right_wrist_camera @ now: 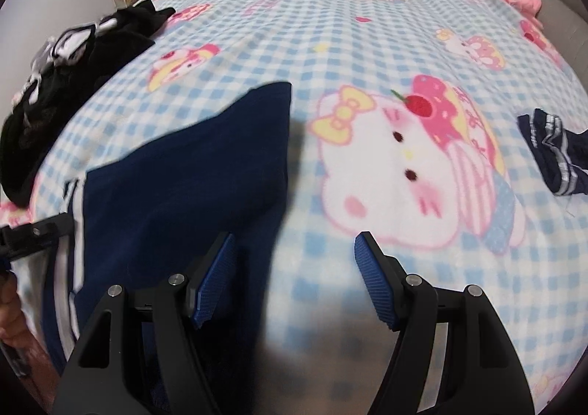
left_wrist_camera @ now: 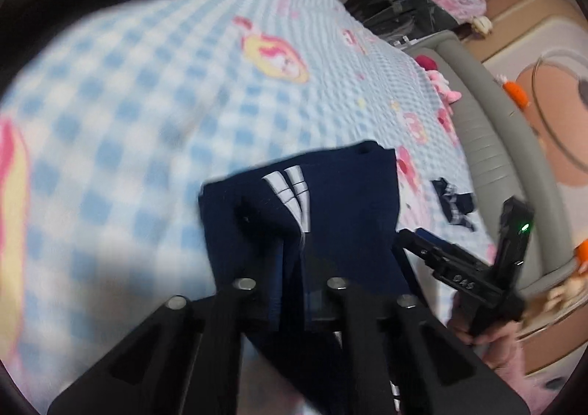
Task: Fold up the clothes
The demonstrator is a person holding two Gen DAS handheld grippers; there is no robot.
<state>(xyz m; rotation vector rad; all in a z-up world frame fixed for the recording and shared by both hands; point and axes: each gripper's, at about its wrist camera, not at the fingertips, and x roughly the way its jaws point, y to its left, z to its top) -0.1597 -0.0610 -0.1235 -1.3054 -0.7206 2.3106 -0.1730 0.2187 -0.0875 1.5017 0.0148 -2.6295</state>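
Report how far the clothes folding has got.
Done: nothing visibly folded and set aside yet. In hand: the left gripper is shut on the navy white-striped garment, lifting it over the checked blanket; the right gripper has open jaws holding nothing. Left: the black clothes pile and the small navy striped piece lie unfolded.

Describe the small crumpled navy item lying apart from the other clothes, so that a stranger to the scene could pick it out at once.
Start from the blue-and-white checked blanket with pink cartoon cats that covers the bed. Go to its right side, just past the big white cat face with a cherry. There lies the small crumpled navy cloth with white stripes, far smaller than the large navy garment and the black heap on the left.
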